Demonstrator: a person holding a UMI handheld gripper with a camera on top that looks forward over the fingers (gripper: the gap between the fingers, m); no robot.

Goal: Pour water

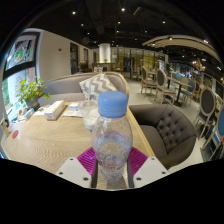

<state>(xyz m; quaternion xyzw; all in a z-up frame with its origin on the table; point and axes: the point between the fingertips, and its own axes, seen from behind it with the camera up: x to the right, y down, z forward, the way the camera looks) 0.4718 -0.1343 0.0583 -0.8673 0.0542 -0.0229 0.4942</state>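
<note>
A clear plastic water bottle (111, 140) with a pale blue cap (112, 103) stands upright between my fingers. My gripper (112, 165) is shut on the bottle's lower body, with the pink pads (87, 160) pressed against it on both sides. Just beyond the bottle, a little to its left, a clear drinking glass (90, 113) stands on the round wooden table (45, 140). The bottle's base is hidden behind my fingers, so I cannot tell whether it rests on the table.
A tissue box (55, 109) and papers lie on the table's far left, near a potted plant (31, 92). A grey tufted armchair (170, 130) stands to the right. A sofa with a chevron cushion (98, 86) lies beyond the table.
</note>
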